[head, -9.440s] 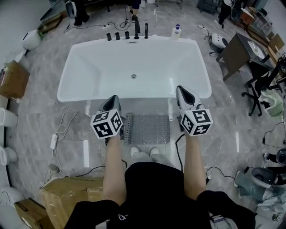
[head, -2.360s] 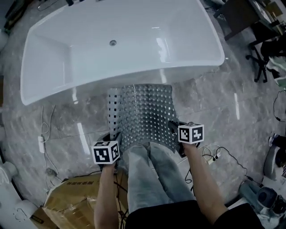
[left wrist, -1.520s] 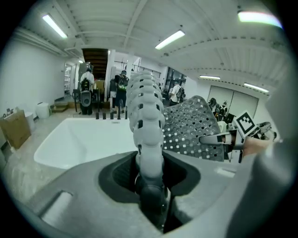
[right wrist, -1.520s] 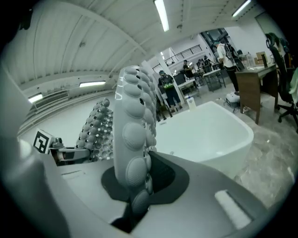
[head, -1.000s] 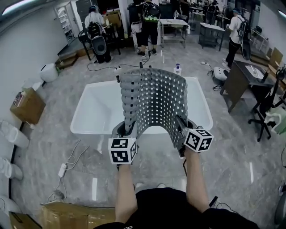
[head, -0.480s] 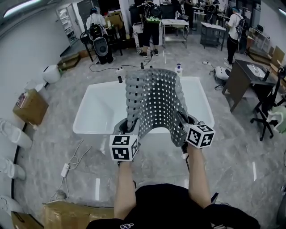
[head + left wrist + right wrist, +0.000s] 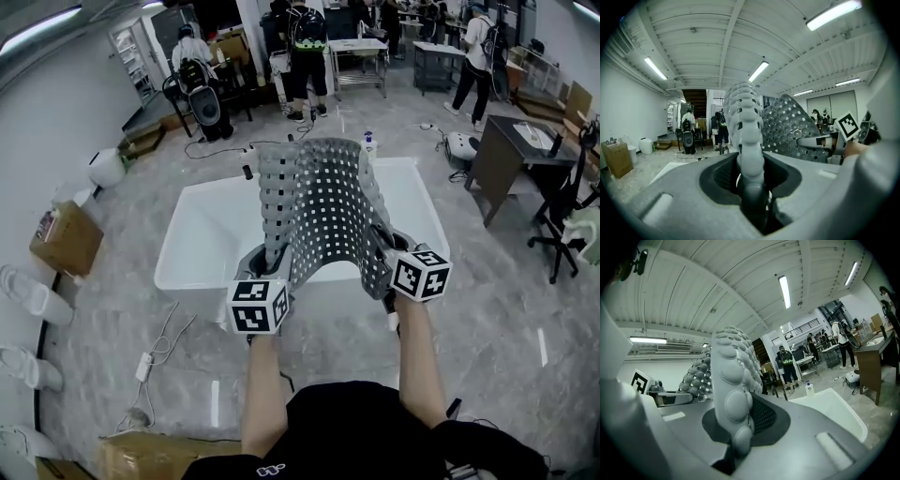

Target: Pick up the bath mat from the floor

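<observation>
The grey bath mat (image 7: 323, 206), dotted with holes and suction cups, is held upright in the air in front of me, over the white bathtub (image 7: 202, 239). My left gripper (image 7: 265, 272) is shut on the mat's lower left edge, and in the left gripper view that edge (image 7: 744, 117) rises from between the jaws of the left gripper (image 7: 752, 190). My right gripper (image 7: 380, 255) is shut on the lower right edge. In the right gripper view the knobbed mat edge (image 7: 733, 380) stands pinched in the right gripper (image 7: 736, 439).
The bathtub stands on a marble floor, with a bottle (image 7: 368, 142) at its far rim. A cardboard box (image 7: 66, 239) lies to the left, a dark desk (image 7: 511, 141) and office chair (image 7: 567, 202) to the right. People (image 7: 305, 37) stand at the back. A cable (image 7: 145, 361) runs across the floor.
The mat, earlier flat on the floor by the tub, is now raised upright in both grippers. Over the last second it has only swayed a little.
</observation>
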A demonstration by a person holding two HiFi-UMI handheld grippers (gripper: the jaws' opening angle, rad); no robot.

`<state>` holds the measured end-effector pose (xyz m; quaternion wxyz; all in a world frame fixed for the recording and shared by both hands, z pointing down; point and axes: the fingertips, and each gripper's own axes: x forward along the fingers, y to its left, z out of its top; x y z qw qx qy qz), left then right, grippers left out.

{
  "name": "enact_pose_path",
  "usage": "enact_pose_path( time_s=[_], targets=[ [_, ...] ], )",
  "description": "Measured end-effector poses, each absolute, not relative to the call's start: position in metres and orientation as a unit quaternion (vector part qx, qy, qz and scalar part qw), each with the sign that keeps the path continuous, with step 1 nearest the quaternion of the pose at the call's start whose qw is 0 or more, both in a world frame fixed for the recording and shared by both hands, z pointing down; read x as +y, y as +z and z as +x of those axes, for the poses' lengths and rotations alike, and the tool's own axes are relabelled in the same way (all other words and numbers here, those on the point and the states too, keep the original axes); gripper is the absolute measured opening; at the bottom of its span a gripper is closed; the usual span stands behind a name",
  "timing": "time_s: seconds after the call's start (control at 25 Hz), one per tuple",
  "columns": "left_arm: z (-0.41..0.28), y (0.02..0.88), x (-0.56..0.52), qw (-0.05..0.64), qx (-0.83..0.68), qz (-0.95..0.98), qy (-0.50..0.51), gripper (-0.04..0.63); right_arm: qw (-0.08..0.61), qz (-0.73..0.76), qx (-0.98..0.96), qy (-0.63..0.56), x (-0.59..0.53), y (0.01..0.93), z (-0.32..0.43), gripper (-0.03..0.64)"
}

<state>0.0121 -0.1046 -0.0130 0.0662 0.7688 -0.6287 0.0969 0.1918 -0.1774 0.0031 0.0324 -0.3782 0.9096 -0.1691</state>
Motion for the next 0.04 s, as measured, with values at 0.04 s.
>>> enact_pose_path(
  time_s=[0.04],
  targets=[
    [0.0139, -0.0137, -0.1060, 0.067, -0.628, 0.769, 0.096, 0.123, 0.032, -0.378, 0.910, -0.168, -0.1790, 0.0021, 0.1938, 0.023]
  ],
)
